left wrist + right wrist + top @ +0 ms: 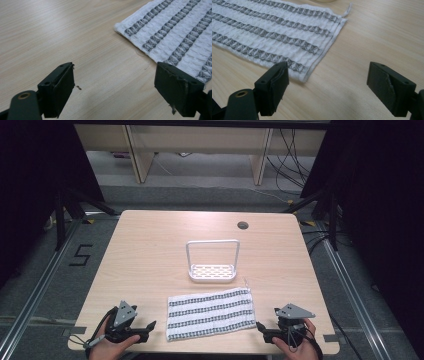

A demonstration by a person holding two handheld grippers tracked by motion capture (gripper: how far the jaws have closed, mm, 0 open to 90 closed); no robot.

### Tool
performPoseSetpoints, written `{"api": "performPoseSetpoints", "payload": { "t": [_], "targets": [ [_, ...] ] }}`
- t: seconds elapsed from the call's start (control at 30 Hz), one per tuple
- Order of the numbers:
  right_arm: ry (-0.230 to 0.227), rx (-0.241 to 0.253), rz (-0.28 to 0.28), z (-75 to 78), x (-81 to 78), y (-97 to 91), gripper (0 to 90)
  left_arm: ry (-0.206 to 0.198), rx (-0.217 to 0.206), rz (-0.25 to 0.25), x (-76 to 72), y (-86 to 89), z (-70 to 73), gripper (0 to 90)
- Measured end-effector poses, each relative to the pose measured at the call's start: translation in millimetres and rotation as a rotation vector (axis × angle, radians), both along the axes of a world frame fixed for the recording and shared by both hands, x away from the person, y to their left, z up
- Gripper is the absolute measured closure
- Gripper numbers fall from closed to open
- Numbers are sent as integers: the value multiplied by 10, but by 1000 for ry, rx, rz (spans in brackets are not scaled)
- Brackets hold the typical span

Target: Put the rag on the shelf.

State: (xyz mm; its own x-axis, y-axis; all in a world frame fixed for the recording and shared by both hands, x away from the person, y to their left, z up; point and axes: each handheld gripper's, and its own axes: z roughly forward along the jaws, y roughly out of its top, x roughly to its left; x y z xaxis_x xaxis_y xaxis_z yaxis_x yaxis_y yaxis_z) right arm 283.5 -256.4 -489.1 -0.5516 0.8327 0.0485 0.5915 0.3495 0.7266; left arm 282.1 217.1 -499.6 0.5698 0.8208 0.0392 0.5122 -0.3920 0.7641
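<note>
Here's the striped towel (pixel 209 314), lying flat on the wooden table (pixel 150 250) near its front edge, long axis running left to right across the high view, the right end tipped slightly farther from the person than the left. Its grey bands run along that same length. A little loop of thread sticks off the far right corner, pointing away toward the white rack (pixel 211 262), which stands upright just beyond the towel, apart from it, its handle arching over a perforated base. Down at the front left, the left gripper (pixel 150 326) sits low over the table in the person's hand, jaws spread wide with nothing between them but bare wood; in the left gripper view the towel's near left corner lies just ahead, under and beside one jaw, not pinched. Front right, the right gripper (pixel 260 326) mirrors it, jaws also wide apart and empty; in the right gripper view the towel's short right edge lies just beyond one jaw, with bare table between the two.
</note>
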Motion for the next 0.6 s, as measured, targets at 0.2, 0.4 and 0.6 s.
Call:
{"api": "performPoseSetpoints", "payload": {
  "t": [0.2,0.4,0.6],
  "targets": [
    [-4,2,5,-5,8,-12,183,9,-26,-30,18,-40,20,150],
    [-2,4,11,-1,-1,1,182,7,-73,-62,84,-157,41,152],
    [0,-5,25,10,-10,28,196,11,-124,-117,151,-310,119,152]
  ]
}}
